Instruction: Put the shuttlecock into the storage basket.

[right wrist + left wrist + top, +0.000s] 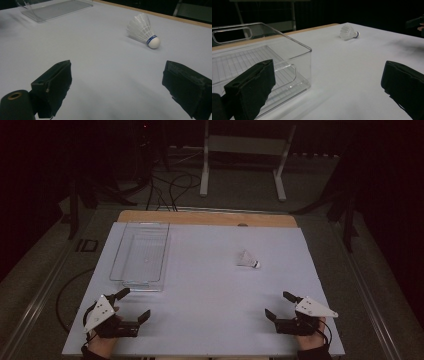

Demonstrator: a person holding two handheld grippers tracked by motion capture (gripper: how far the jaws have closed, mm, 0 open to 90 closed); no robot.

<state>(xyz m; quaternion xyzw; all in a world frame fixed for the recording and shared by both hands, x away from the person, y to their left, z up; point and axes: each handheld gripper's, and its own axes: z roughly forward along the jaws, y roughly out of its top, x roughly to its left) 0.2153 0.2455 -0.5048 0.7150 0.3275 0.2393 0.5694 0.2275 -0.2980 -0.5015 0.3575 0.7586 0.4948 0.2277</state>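
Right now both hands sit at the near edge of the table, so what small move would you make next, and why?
Probably move the right tongs forward toward the shuttlecock. It lies on its side on the white table, apart from the clear plastic bin, and sits closer to the right hand. Those tongs are open with nothing between them, so they look ready to close on it.

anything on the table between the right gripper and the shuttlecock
Nothing visible. The right gripper is open near the table's front edge, and only bare white tabletop lies between its fingers and the shuttlecock, which lies on its side.
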